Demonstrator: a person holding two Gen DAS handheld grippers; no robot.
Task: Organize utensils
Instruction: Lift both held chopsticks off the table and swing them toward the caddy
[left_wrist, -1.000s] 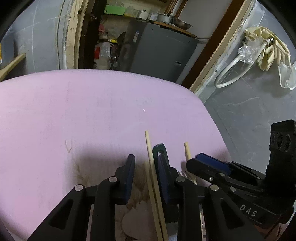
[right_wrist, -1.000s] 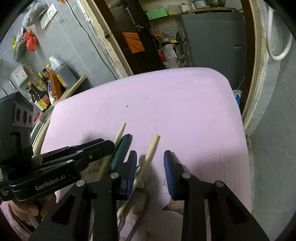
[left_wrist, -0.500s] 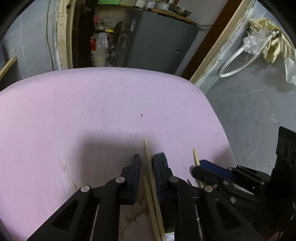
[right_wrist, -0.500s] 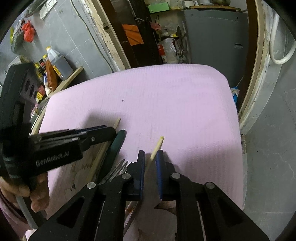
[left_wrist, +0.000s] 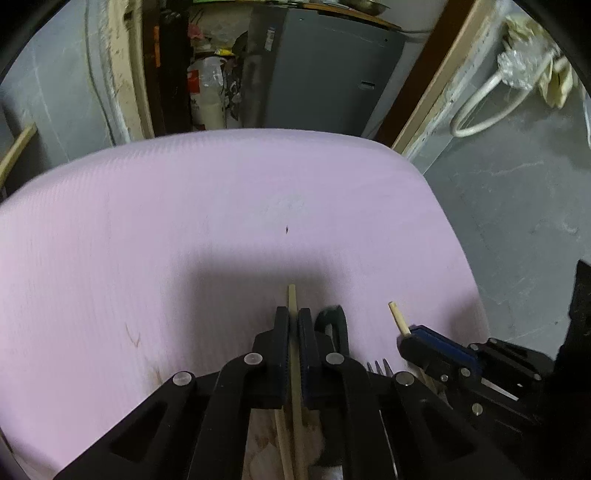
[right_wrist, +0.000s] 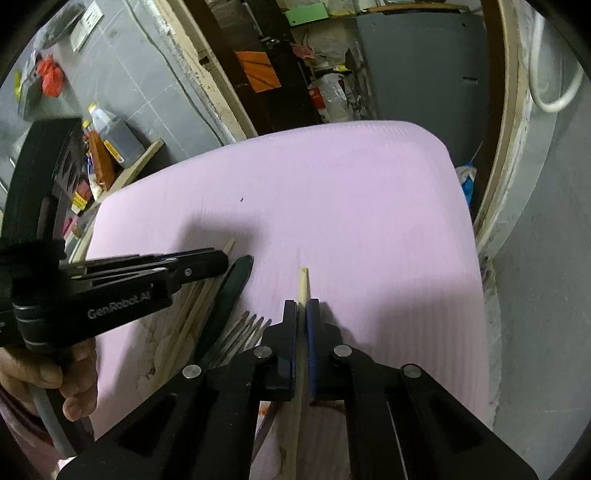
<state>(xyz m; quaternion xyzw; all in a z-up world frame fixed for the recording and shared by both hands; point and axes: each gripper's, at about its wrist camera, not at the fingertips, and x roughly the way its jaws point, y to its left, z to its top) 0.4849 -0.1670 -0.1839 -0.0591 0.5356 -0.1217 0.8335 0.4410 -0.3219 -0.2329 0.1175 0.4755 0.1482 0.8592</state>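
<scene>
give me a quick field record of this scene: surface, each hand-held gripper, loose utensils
surface: pink mat
left hand-held gripper: shut on a wooden chopstick
right hand-held gripper: shut on another chopstick
loose utensils: forks, dark green handle and more chopsticks, lying together between the two grippers
background: grey cabinet, white hose

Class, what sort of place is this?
Probably a cluttered home kitchen or storeroom: sauce bottles on a side shelf, a grey cabinet, and a pink-covered table.
</scene>
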